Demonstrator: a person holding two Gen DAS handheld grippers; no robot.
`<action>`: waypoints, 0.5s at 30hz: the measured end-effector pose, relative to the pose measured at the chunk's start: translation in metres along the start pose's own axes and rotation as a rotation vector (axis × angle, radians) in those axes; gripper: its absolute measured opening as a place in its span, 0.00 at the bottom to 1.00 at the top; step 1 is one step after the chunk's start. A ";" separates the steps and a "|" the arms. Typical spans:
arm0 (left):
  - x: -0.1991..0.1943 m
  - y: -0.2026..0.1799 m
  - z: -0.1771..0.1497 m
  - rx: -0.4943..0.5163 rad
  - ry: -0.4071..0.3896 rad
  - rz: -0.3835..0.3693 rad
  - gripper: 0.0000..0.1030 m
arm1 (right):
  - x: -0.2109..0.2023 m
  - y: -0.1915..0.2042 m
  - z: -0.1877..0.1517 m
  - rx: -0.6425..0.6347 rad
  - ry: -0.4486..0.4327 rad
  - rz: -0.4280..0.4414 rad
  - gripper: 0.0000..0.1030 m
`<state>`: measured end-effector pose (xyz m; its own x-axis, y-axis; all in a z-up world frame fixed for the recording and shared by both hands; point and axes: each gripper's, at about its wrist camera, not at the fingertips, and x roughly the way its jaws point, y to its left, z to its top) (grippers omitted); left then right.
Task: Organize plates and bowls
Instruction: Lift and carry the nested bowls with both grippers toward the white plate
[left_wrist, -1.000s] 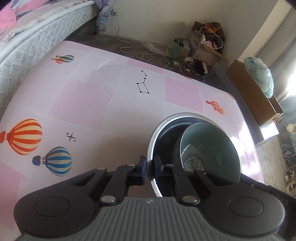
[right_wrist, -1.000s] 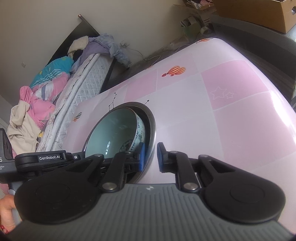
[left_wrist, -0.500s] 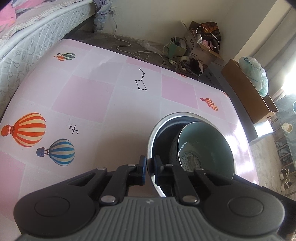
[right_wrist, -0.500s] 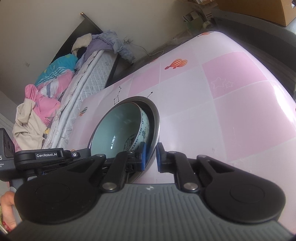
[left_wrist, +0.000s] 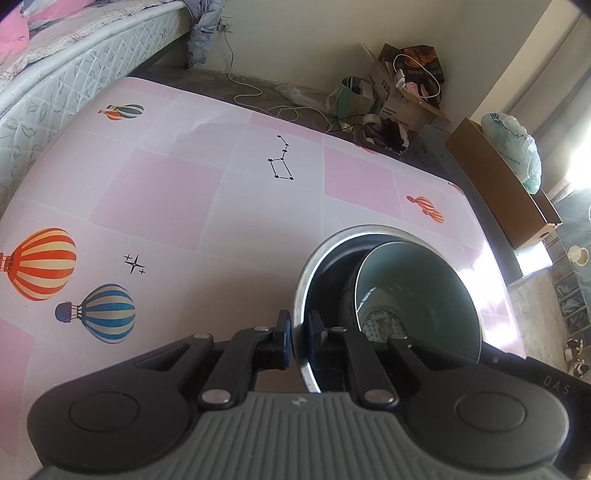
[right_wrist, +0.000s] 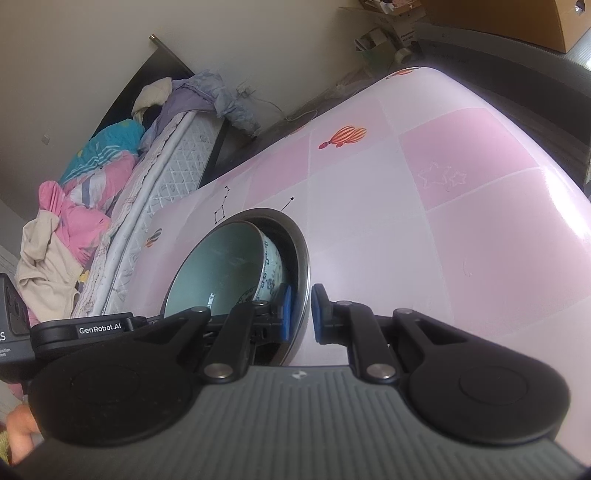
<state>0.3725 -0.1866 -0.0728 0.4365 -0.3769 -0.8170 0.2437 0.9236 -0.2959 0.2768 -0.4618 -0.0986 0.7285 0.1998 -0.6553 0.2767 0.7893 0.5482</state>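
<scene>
A steel bowl (left_wrist: 369, 229) hangs tilted above the pink table (left_wrist: 177, 192), and a pale green ceramic bowl (left_wrist: 424, 291) with a blue pattern leans inside it. My left gripper (left_wrist: 298, 332) is shut on the steel rim's near edge, one pad inside and one outside. In the right wrist view the steel bowl (right_wrist: 297, 236) and the ceramic bowl (right_wrist: 218, 269) appear from the other side. My right gripper (right_wrist: 299, 314) is shut on the opposite rim. The left gripper's body (right_wrist: 81, 328) shows at that view's left edge.
A mattress (left_wrist: 74, 74) with heaped clothes (right_wrist: 74, 206) borders the table's far left side. Cardboard boxes (left_wrist: 495, 184), a plastic bag (left_wrist: 517, 147) and cables (left_wrist: 280, 107) lie on the floor past the far edge. A person's hand (right_wrist: 18, 435) shows low at the left.
The table pattern has shifted slightly in both views. Both grippers keep their hold on the steel bowl's rim, with the ceramic bowl still leaning inside.
</scene>
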 end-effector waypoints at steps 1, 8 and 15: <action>0.000 -0.001 0.000 0.002 -0.002 0.004 0.10 | 0.001 0.000 0.000 -0.004 -0.003 -0.002 0.09; -0.003 -0.006 -0.003 0.011 -0.013 0.022 0.10 | 0.002 0.011 -0.002 -0.072 -0.016 -0.041 0.09; -0.006 -0.005 -0.002 0.002 -0.017 0.021 0.10 | 0.001 0.013 -0.003 -0.082 -0.017 -0.047 0.09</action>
<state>0.3668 -0.1893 -0.0677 0.4561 -0.3581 -0.8147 0.2355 0.9314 -0.2775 0.2792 -0.4496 -0.0933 0.7266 0.1517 -0.6701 0.2596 0.8424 0.4721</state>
